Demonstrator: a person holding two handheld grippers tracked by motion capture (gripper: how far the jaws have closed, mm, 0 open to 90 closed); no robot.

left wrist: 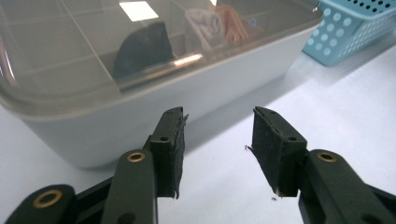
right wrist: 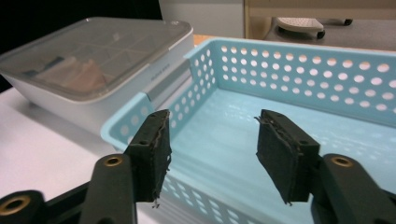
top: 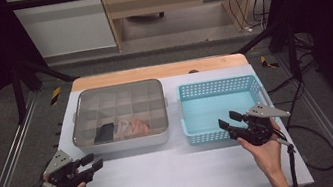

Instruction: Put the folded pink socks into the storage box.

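White table (top: 167, 174), grey lidded compartment box (top: 118, 117) at left holding a dark item (top: 104, 132) and pale cloth (top: 132, 128), blue perforated basket (top: 221, 109) just beside it; left gripper (top: 92, 164) near the box's front wall, jaws apart, nothing between; right gripper (top: 227, 120) over the basket's near corner, jaws wide, nothing held

You have a grey storage box (top: 122, 142) left of centre in the high view, its clear lid (top: 105, 100) shut over a grid of compartments; a black item (top: 104, 132) and a pinkish cloth (top: 133, 127) sit along its near edge. Right of it stands a light-blue perforated basket (top: 254, 87), upright, just beside the box.
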